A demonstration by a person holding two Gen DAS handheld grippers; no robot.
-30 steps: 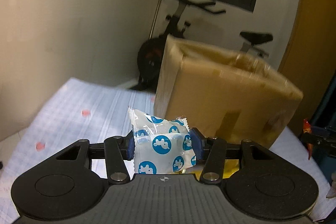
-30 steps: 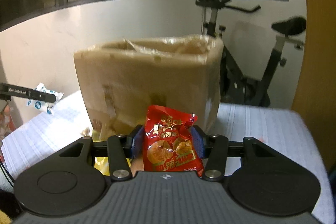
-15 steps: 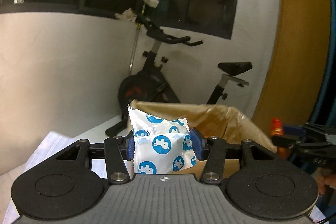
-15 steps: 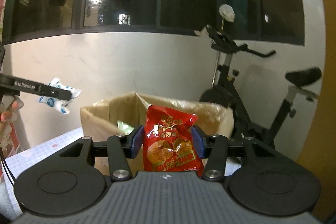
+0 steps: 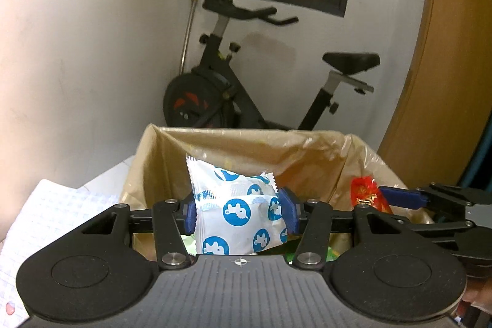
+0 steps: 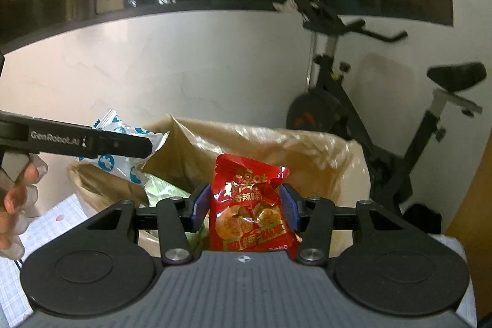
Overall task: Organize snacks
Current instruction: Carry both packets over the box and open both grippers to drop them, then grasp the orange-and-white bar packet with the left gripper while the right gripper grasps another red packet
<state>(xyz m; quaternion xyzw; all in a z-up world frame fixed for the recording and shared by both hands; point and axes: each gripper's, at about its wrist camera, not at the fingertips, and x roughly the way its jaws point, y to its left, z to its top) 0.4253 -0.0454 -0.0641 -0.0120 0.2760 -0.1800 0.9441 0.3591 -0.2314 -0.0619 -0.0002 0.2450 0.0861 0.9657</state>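
Observation:
My left gripper (image 5: 238, 212) is shut on a white snack packet with blue dots (image 5: 236, 205) and holds it over the open top of a bag-lined cardboard box (image 5: 307, 149). My right gripper (image 6: 244, 208) is shut on a red snack packet (image 6: 250, 205), also above the box (image 6: 276, 146). The red packet (image 5: 367, 195) shows at the right of the left wrist view, and the white packet (image 6: 123, 149) at the left of the right wrist view. Green packets (image 6: 163, 189) lie inside the box.
The box stands on a table with a white gridded cloth (image 5: 46, 214). An exercise bike (image 5: 221, 100) stands behind it against a white wall. A wooden panel (image 5: 446, 51) is at the right.
Both grippers have risen from beside the box to above its open top and tilted downward. Each still holds its packet.

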